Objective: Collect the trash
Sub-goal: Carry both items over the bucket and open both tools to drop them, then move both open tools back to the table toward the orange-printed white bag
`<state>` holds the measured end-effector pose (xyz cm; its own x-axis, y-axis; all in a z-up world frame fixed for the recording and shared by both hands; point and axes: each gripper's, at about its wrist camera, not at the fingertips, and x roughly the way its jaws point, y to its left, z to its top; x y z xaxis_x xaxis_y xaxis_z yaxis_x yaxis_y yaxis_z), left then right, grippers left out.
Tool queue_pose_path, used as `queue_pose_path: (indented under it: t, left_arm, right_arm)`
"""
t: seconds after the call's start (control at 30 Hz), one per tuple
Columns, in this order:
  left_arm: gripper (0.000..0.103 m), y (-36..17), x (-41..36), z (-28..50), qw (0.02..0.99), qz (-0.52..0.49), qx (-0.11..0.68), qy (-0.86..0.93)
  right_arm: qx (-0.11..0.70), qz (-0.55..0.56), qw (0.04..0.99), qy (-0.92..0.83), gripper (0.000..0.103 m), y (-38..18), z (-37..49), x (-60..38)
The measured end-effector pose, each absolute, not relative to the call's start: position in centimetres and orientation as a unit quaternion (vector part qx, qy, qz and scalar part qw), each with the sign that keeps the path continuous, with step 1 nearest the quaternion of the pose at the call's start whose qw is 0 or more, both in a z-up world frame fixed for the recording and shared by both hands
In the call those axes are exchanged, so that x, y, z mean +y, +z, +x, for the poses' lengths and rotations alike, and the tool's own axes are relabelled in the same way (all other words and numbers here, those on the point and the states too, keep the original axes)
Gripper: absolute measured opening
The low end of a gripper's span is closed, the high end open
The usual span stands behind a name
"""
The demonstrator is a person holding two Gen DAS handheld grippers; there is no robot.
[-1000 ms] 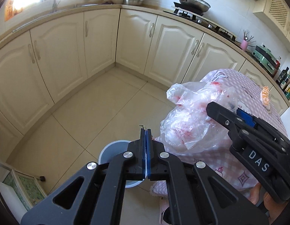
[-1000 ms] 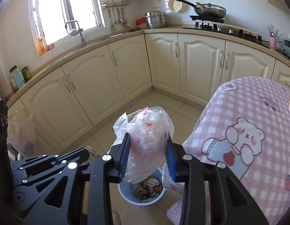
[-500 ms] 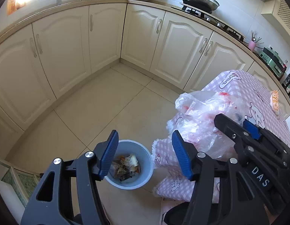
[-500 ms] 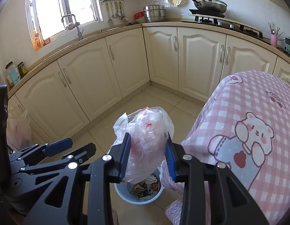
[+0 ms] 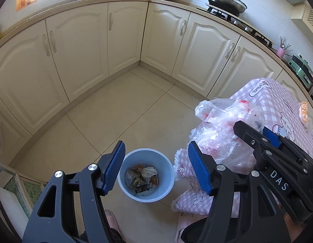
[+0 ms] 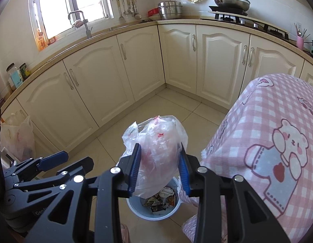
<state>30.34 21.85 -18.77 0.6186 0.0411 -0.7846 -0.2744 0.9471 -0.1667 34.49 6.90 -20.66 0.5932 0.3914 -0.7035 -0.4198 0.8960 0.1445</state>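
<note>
two grippers out in front of us

our left gripper (image 5: 156, 166) hangs with its blue pads spread wide, nothing between them. our right gripper (image 6: 159, 169) sits just beside it, pads pressed in on a crumpled plastic bag (image 6: 158, 141).

Plastic bag (image 6: 156, 154) hides the far rim of the bin (image 6: 134, 207); its contents are indistinct. The bin's litter (image 5: 142, 177) is too small to identify. Tablecloth (image 6: 278, 141) is cut by the right edge.
</note>
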Motion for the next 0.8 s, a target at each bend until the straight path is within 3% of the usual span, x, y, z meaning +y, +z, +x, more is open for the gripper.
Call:
queue_pose_path:
  t: [0.33,0.53,0.8]
  left_arm:
    - [0.063,-18.6,22.8,30.1,0.89,-0.144,0.422,0.097]
    - [0.066,-18.2,22.7,30.2,0.892,-0.143,0.418,0.098]
    - [0.066,-16.2,19.6,30.6,0.903,-0.129,0.403,0.072]
  right_arm:
    - [0.383,0.005,0.889,0.251,0.041,-20.0,35.5,8.7]
    - [0.379,0.012,0.89,0.254,0.057,-19.8,36.0,8.9]
    - [0.363,0.023,0.902,0.233,0.058,-18.0,35.3,5.5]
